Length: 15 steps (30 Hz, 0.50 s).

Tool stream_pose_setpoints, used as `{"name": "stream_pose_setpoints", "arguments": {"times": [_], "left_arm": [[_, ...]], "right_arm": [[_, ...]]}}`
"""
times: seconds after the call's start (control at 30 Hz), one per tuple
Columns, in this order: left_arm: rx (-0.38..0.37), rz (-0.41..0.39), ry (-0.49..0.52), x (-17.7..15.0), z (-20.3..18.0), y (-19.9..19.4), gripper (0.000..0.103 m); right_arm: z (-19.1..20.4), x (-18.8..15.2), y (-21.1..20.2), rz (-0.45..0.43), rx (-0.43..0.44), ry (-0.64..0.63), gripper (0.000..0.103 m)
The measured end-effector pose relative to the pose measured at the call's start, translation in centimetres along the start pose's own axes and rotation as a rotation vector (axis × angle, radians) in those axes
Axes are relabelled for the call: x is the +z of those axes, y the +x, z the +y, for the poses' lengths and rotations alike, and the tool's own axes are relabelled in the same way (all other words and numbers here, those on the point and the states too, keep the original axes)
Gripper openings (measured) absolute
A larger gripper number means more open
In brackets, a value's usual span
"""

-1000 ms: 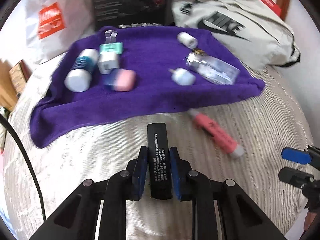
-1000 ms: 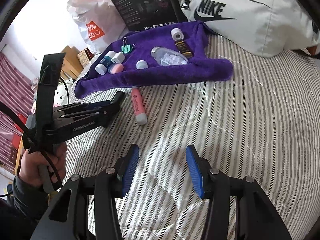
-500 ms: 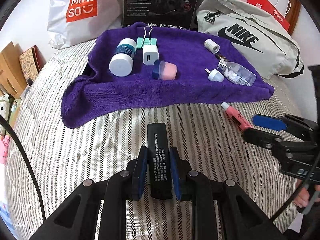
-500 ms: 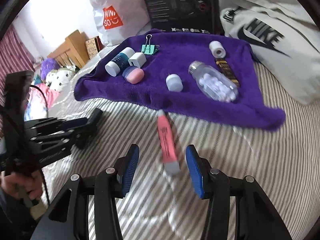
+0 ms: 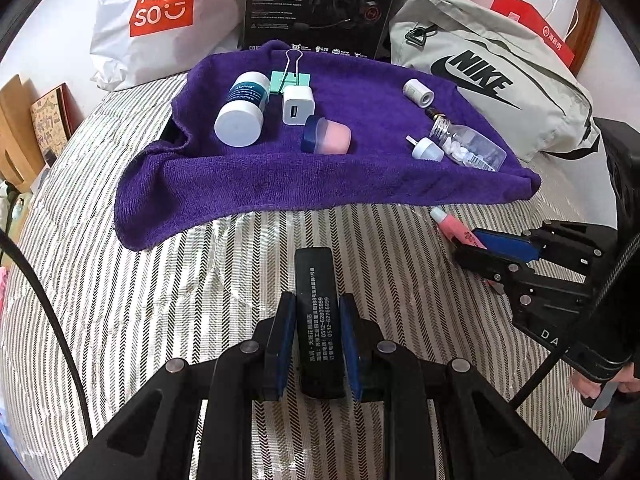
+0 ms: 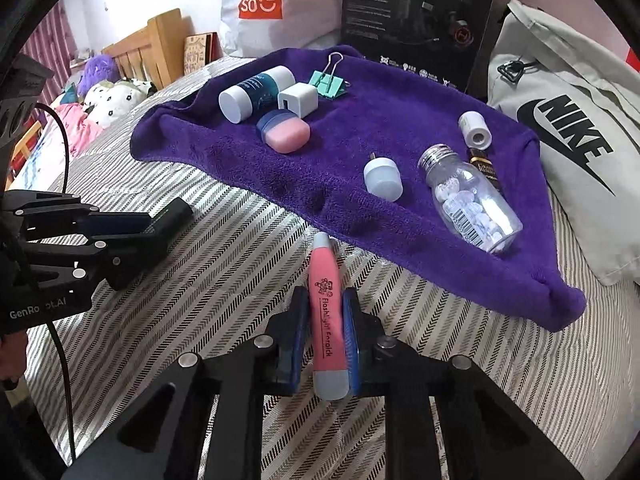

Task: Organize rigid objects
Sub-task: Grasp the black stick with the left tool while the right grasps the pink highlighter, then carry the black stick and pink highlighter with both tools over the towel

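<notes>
- Right now we see the left gripper (image 5: 316, 344) clamped on a black stick (image 5: 319, 312) with white print along it; the stick stands out past the pads over the striped bedcover (image 5: 160, 280), short of the towel edge.
- Right gripper (image 6: 326, 332) has just been closing and its pads now press on the pink flashlight pen (image 6: 327, 312); the pen's tip points at the near hem of the purple towel (image 6: 340, 184), just beside it.
- From the left wrist view we see the pen (image 5: 456, 228) still low on the bedcover, right of the black stick and well apart from it.
- On the towel, left group: white-capped blue bottle (image 5: 242, 108) lying on its side, white USB charger (image 5: 298, 106) just beside it, teal binder clip (image 5: 290, 78) behind both, pink-and-blue case (image 5: 328, 138) in front of the charger.
- On the towel, right group: clear bottle of white pills (image 6: 468, 196) on its side with no cap on, loose pale cap (image 6: 383, 178) near its neck, small white cylinder (image 6: 475, 129), and a small dark bottle (image 6: 484, 164) between cylinder and pill bottle.
- Behind the towel: white Miniso bag (image 5: 160, 12), black headset box (image 5: 320, 0), grey Nike bag (image 5: 492, 88).
- We can see part of a hand (image 5: 600, 384) under the right gripper at the frame edge.
</notes>
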<state>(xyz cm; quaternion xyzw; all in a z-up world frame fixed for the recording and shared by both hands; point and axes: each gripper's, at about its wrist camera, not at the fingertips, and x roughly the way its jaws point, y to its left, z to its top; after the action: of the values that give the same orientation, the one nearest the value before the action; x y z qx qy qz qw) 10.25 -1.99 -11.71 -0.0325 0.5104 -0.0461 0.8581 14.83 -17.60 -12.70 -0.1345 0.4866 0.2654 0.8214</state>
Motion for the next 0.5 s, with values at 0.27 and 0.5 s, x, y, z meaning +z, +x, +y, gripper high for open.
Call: {"name": "stream_pose_setpoints", "arguments": {"times": [0.27,0.5], "left_arm": [[-0.005,-0.003,0.002,-0.1,0.0,-0.2,0.022],[0.0,-0.021,0.016,0.5,-0.1,-1.1,0.022]], "right_arm": [[0.0,0.2,0.0,0.029,0.004,0.004,0.017],[0.5,0.3,-1.5,0.023,0.003,-0.022,0.017]]}}
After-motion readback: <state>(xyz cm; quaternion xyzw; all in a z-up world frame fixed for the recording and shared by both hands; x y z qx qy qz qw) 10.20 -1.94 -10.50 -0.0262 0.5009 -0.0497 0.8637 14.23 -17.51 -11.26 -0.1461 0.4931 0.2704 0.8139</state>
